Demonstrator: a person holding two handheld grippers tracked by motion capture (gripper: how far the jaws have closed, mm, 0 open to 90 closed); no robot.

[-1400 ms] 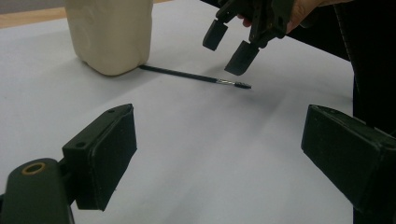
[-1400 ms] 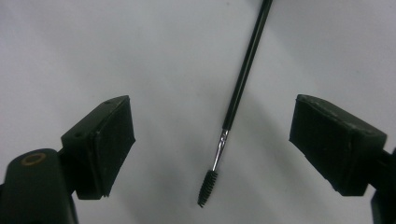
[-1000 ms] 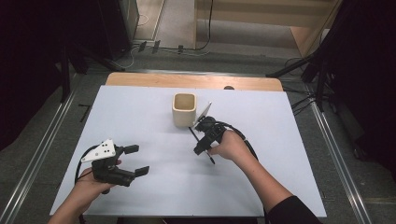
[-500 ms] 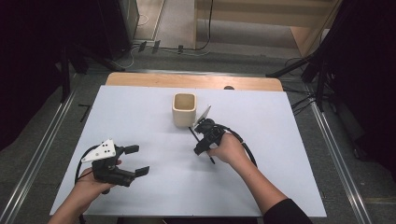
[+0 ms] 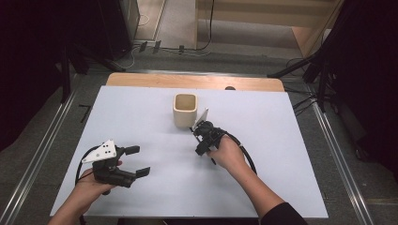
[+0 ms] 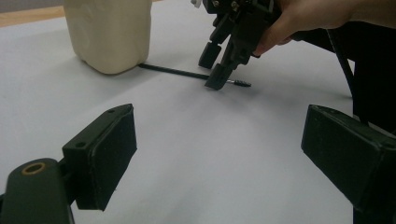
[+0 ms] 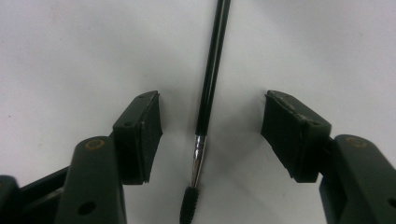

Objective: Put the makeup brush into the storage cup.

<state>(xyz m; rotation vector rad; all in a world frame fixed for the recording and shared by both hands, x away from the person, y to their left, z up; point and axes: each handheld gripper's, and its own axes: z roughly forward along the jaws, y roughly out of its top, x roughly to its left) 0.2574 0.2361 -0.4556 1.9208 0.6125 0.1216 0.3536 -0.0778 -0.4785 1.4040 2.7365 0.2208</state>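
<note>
A thin black brush [image 7: 212, 70] with a metal ferrule and a dark bristle tip lies flat on the white table [image 5: 281, 140]. Its far end reaches the foot of a cream cup [image 5: 185, 110]. My right gripper [image 7: 212, 135] is open, pointing down at the table, with one jaw on each side of the brush and neither pad touching it. From the left gripper view, the right gripper [image 6: 212, 65] stands over the brush [image 6: 182, 72] beside the cup [image 6: 109, 35]. My left gripper [image 5: 139, 161] is open at the front left, with nothing between its jaws.
A wooden strip [image 5: 197, 82] runs along the table's far edge. Metal rails [image 5: 42, 154] flank both sides of the table. The right gripper's cable [image 5: 246, 157] loops behind the hand.
My right gripper has come down and a little toward me, settling over the brush. The left gripper has hardly moved.
</note>
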